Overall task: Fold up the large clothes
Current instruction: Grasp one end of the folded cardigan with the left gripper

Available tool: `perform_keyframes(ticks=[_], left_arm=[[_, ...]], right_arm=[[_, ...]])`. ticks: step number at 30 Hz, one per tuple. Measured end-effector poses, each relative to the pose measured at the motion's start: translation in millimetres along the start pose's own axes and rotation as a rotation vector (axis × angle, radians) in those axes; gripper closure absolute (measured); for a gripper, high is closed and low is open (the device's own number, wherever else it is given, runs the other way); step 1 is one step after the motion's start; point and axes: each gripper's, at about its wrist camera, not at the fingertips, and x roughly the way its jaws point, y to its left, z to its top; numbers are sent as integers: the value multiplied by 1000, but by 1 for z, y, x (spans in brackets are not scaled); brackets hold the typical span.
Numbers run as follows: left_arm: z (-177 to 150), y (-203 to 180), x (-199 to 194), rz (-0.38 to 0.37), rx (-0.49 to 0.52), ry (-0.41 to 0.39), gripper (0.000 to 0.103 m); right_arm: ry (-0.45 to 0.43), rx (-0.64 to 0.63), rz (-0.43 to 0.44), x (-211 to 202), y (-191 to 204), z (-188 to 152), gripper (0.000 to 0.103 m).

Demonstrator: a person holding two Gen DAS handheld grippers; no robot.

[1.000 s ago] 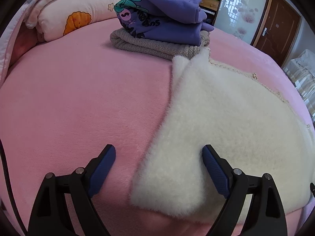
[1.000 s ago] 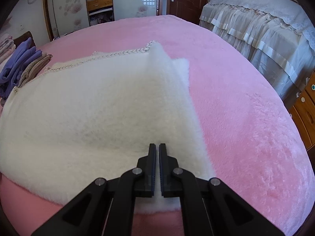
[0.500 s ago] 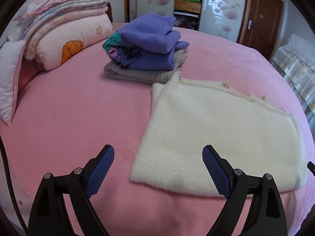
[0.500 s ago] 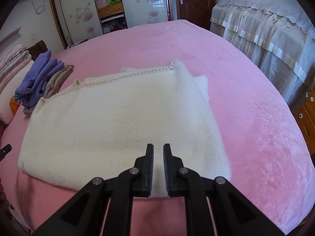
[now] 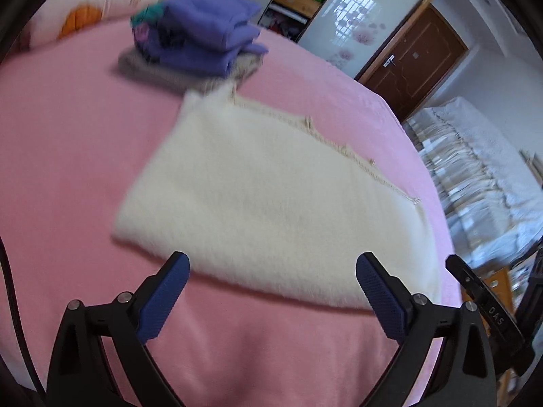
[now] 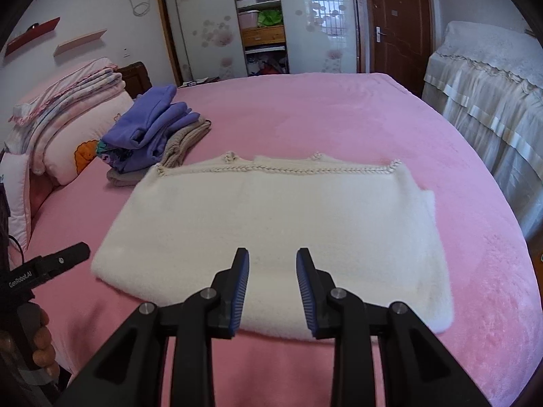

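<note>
On the pink bed [image 6: 339,112]: I am looking at a folded cream fleece garment [image 6: 271,224] lying flat, its braided edge facing away from me.
Garment position: it is sitting near the bed's front edge, its far left corner just beside a stack of folded clothes.
Stack: a purple hoodie [image 6: 149,125] is resting on a grey knit [image 6: 183,142], near the pillows [image 6: 64,129] at the head of the bed.
Left gripper [image 5: 271,291]: I am seeing its jaws spread very wide and opening further, hanging above the garment's near edge, pinching nothing.
Right gripper [image 6: 272,288]: its jaws are opening, parted by a modest gap, with nothing between the blue pads; it is hovering over the garment's near edge, apart from the cloth.
Left hand [image 6: 42,342]: I am seeing fingers wrapping the handle at the right wrist view's left edge.
Left view: it is blurring.
</note>
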Motion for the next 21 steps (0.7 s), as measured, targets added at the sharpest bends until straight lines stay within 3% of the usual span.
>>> perform_keyframes(ticks=[5, 9, 16, 21], left_arm=[[-16, 52, 38, -100, -217, 53, 5], [-21, 84, 58, -171, -356, 27, 5], [-4, 79, 78, -196, -318, -80, 5], [19, 80, 99, -216, -380, -112, 1]], right_arm=[[14, -38, 9, 23, 18, -5, 74], [42, -31, 29, 43, 25, -9, 74], [61, -31, 55, 65, 31, -17, 74], [58, -38, 53, 73, 32, -15, 74]])
